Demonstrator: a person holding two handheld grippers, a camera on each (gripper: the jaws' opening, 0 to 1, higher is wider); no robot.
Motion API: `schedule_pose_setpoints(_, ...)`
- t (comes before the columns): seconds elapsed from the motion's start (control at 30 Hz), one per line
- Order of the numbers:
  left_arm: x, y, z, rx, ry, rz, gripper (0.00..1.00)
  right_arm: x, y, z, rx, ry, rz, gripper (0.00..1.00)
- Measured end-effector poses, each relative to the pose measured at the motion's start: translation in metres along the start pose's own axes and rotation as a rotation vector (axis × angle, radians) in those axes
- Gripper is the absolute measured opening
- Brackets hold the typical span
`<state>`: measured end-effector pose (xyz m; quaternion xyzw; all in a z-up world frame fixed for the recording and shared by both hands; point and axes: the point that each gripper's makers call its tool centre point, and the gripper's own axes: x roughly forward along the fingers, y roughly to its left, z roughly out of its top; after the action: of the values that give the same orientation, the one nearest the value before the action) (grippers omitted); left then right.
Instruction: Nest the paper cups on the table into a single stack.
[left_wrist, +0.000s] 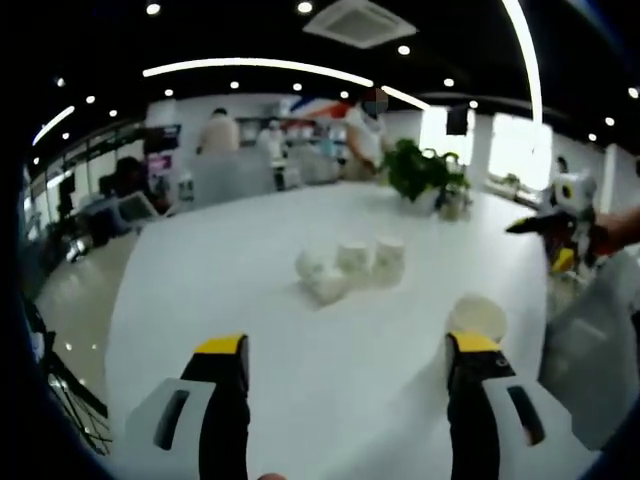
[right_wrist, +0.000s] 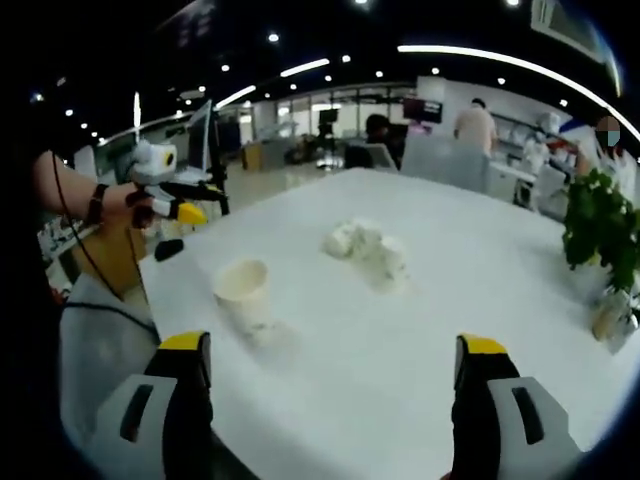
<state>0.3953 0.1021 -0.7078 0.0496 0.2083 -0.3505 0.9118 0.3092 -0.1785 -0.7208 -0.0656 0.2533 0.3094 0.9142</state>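
Note:
Several white paper cups (left_wrist: 350, 268) sit in a loose cluster at the middle of the white table (left_wrist: 220, 270); some stand and at least one lies on its side. A single cup (left_wrist: 477, 318) stands upright apart from them, just beyond my left gripper's right jaw. My left gripper (left_wrist: 347, 362) is open and holds nothing. In the right gripper view the lone cup (right_wrist: 243, 290) stands ahead of the left jaw, with the cluster (right_wrist: 365, 245) farther off. My right gripper (right_wrist: 333, 365) is open and empty too. Each gripper also appears in the other's view: right gripper (left_wrist: 560, 228), left gripper (right_wrist: 168, 200).
A potted green plant (left_wrist: 425, 172) stands at the far side of the table, plant (right_wrist: 600, 225). The person's grey sleeve (right_wrist: 100, 345) hangs at the table's near edge. People, chairs and desks fill the office behind.

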Motion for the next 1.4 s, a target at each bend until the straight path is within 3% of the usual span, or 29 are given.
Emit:
schedule_pose_setpoints(0.43, 0.049, 0.009, 0.012, 0.031, 0.051, -0.004, 0.79, -0.002, -0.002, -0.008, 0.027, 0.003, -0.006, 0.99)
schedule_pose_setpoints(0.7, 0.075, 0.008, 0.009, 0.021, 0.100, 0.000, 0.78, 0.002, -0.001, -0.014, 0.031, 0.009, 0.002, 0.99)
schedule_pose_setpoints(0.83, 0.091, 0.017, 0.002, 0.031, 0.135, 0.026, 0.78, 0.004, 0.000, -0.016, 0.052, 0.003, 0.004, 0.99)
schedule_pose_setpoints(1.4, 0.134, 0.013, 0.004, -0.046, 0.141, 0.038, 0.78, 0.010, 0.006, -0.025, 0.111, 0.005, 0.046, 0.98)
